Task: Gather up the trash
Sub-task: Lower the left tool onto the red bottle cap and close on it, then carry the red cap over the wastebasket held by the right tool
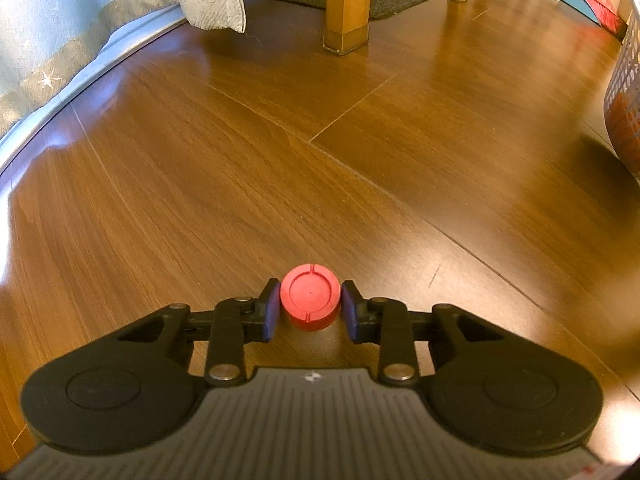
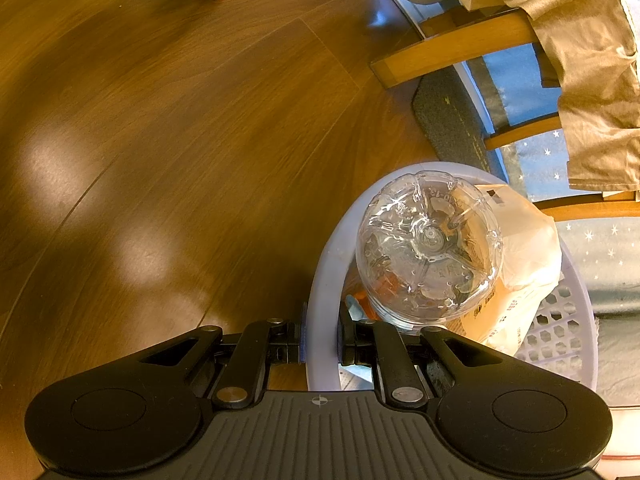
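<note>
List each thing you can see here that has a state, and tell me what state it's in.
left gripper: pads touching the cap's sides
red bottle cap: upright on the floor
right gripper: shut on the basket's rim
lavender basket: holding trash
clear plastic bottle: in the basket, base up
white bag: in the basket, crumpled

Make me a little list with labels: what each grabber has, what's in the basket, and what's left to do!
left gripper: around the red cap on the wood floor, pads at its sides
right gripper: shut on the basket rim
in the basket: upside-down clear bottle, white bag
nearby: chair leg, tan cloth on a chair
left to do: cap not yet in the basket
</note>
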A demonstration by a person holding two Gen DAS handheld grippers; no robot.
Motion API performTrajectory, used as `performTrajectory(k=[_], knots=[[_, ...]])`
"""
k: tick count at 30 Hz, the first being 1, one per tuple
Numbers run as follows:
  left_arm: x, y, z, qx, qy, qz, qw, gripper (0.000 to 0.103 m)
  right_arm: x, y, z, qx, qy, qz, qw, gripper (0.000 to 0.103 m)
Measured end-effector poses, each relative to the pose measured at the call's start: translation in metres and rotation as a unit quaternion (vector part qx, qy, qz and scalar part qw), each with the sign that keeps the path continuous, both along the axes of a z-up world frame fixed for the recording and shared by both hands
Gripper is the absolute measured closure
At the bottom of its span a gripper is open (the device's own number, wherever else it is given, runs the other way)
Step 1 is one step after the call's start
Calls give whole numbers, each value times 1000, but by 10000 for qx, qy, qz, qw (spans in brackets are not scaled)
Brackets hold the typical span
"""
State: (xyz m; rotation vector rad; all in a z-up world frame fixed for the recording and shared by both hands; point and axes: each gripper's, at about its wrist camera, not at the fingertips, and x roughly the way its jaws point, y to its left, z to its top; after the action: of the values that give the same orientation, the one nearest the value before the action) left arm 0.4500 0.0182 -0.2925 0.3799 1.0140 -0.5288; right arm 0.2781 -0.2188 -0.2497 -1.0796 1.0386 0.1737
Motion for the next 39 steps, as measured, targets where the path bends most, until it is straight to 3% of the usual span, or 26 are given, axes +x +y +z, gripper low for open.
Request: performTrajectory(k=[12, 39], knots=[[-22, -19, 34, -62, 10, -195, 9998, 76, -3, -3, 0, 33, 44, 61, 10000, 93], [-119, -84, 175, -596, -18, -1173, 9913, 76, -31, 0, 10, 313, 261, 188, 9990, 93]])
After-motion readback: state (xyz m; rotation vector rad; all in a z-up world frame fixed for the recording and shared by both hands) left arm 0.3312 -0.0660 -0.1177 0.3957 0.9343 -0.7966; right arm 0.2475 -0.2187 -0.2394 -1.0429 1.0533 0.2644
